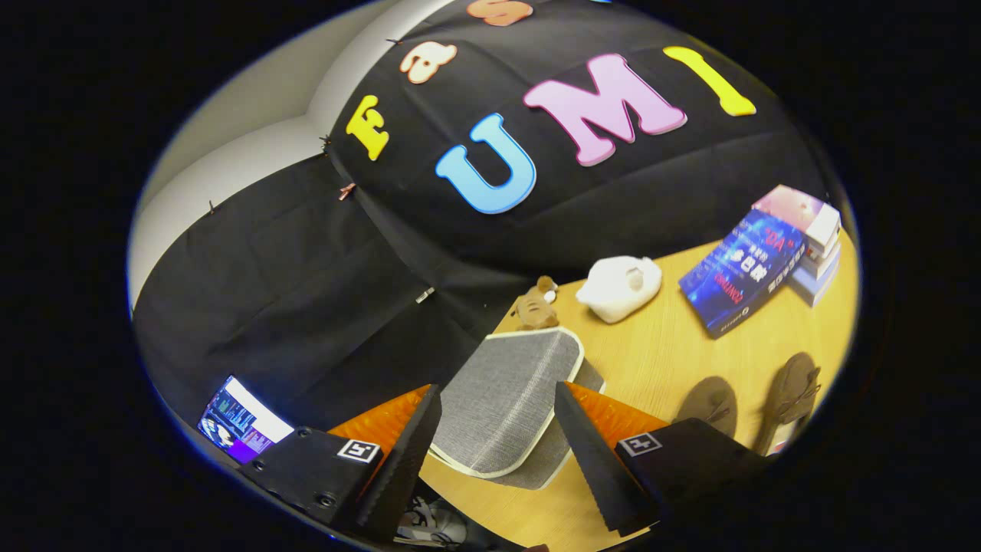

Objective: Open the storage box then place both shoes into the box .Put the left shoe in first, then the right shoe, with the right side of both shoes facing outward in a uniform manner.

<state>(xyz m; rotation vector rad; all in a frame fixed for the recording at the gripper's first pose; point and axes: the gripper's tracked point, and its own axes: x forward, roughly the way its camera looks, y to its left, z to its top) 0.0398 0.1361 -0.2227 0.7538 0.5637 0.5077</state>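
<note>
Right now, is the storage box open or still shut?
Shut, as far as it shows: the grey storage box has its white-trimmed lid lying flat on top. The gripper is open, fingers either side of it, not pressing.

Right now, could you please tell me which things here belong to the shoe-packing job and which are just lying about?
For the job: grey storage box, lid down, between the open tongs; two brown shoes beside it.

Lying about: white plush, small brown toy, blue book, stacked boxes, a screen.
</note>
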